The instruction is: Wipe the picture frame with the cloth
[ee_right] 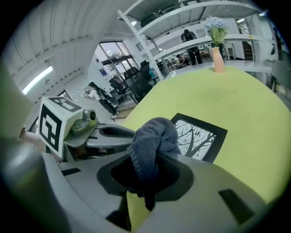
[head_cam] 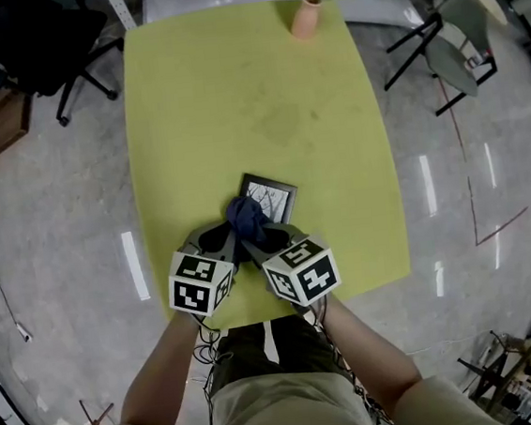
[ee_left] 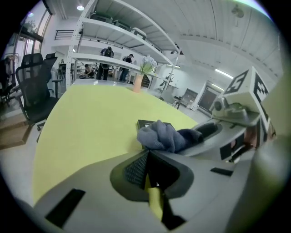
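Observation:
A small black picture frame [head_cam: 269,195] with a tree print lies flat on the yellow-green table [head_cam: 234,97], near its front edge. A dark blue cloth [head_cam: 246,218] is bunched over the frame's near corner. My right gripper [ee_right: 146,169] is shut on the cloth [ee_right: 152,141], which bulges out past its jaws just short of the frame [ee_right: 200,136]. My left gripper [ee_left: 148,155] is shut with nothing between its jaws, right beside the cloth [ee_left: 163,135] and the frame [ee_left: 146,123]. In the head view both grippers meet at the cloth, left gripper [head_cam: 221,238] and right gripper [head_cam: 266,238].
A peach vase [head_cam: 305,16] with pale flowers stands at the table's far edge. Office chairs [head_cam: 40,42] stand off the far left corner, a folding chair [head_cam: 450,41] off the right. Shelving rises behind the table.

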Demonstrator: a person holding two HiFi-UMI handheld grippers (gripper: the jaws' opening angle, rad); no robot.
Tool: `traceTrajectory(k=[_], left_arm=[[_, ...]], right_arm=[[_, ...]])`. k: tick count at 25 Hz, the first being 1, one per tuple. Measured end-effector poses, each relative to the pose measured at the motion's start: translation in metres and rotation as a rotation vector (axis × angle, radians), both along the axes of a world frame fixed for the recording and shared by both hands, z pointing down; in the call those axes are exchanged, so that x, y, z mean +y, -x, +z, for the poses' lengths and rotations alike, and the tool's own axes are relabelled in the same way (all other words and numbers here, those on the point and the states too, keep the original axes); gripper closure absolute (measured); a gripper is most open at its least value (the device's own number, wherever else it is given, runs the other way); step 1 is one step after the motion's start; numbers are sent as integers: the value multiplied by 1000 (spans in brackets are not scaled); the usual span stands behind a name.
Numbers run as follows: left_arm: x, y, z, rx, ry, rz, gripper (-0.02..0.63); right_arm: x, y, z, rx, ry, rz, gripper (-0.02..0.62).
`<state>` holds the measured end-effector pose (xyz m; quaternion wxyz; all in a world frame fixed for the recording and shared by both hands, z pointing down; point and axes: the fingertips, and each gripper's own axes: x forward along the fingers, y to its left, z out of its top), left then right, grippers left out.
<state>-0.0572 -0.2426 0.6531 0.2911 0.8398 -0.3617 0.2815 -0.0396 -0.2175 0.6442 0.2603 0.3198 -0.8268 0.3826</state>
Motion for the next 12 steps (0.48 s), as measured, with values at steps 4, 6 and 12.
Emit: traceTrajectory(k=[4, 6, 12], left_arm=[[-1, 0, 0, 0, -7, 0, 597], [-2, 0, 0, -5, -4, 5, 597], [0, -2, 2, -88, -49, 58, 597]], right_arm=[[14, 0, 2, 58, -30, -71, 492], [19, -7, 3, 96, -31, -112, 492], [35, -43, 3, 189, -31, -168, 491]])
